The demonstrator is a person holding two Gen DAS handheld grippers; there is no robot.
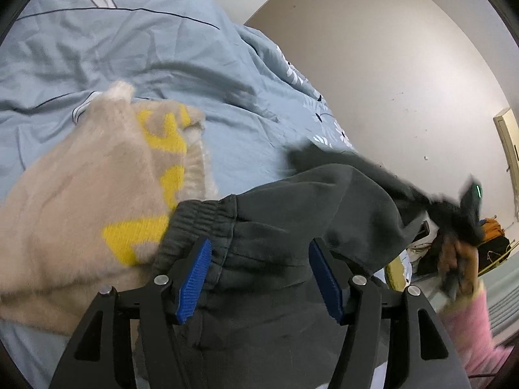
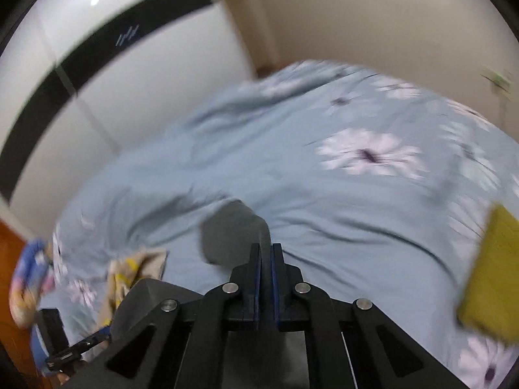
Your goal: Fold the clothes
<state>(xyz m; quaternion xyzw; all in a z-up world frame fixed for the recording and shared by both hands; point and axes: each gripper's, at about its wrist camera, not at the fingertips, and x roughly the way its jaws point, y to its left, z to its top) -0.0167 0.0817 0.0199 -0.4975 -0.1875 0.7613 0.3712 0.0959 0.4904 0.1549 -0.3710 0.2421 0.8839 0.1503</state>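
Left wrist view: left tool (image 1: pixel 259 275) released, blue pads astride elastic waistband of grey sweatpants (image 1: pixel 275 227) on the bed (image 1: pixel 129 48) | right tool (image 2: pixel 266 253) clenched on grey fabric, likely lifting one end to spread it | beige sweater (image 1: pixel 81 178) beside.

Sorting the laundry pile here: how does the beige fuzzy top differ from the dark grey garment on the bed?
The beige fuzzy top is pale, plush and carries yellow patches; the dark grey garment is plain, smoother, with a ribbed elastic band. The top lies untouched; the grey garment sits between the open left claw and is pinched by the shut right claw. Both rest on the blue floral bedding.
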